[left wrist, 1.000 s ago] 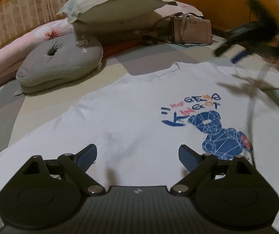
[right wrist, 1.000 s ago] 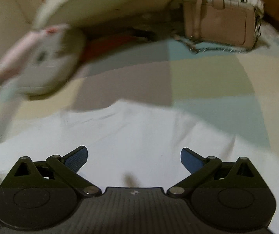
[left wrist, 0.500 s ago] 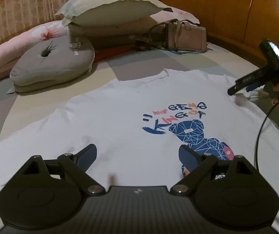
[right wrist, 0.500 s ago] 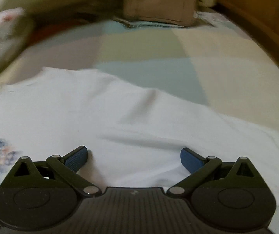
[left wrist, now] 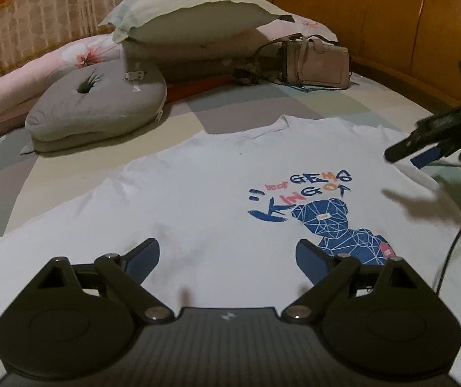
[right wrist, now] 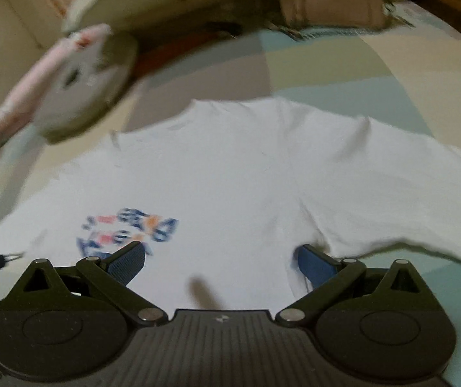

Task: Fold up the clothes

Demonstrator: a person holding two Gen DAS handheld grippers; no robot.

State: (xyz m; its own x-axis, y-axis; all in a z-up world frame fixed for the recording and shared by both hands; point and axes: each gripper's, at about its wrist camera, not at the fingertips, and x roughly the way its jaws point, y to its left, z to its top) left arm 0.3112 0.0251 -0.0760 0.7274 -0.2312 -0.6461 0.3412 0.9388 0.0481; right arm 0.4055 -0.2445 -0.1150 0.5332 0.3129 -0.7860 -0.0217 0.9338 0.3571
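White T-shirt (left wrist: 204,200) lies flat, print up, mid-bed (left wrist: 375,96), collar toward the pillows (left wrist: 191,13). Left hand-held gripper (left wrist: 227,254) and right hand-held gripper (right wrist: 221,258) hover over it, jaws apart, empty.

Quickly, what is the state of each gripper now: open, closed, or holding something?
Left gripper: open, holding nothing, above the white T-shirt.
Right gripper: open, holding nothing.

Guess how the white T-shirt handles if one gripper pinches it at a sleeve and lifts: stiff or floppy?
Probably floppy: the white T-shirt lies flat on the bed with soft wrinkles near its sleeve, so it would likely drape. It looks thin, probably light. Pushing would likely bunch the fabric rather than slide it whole.
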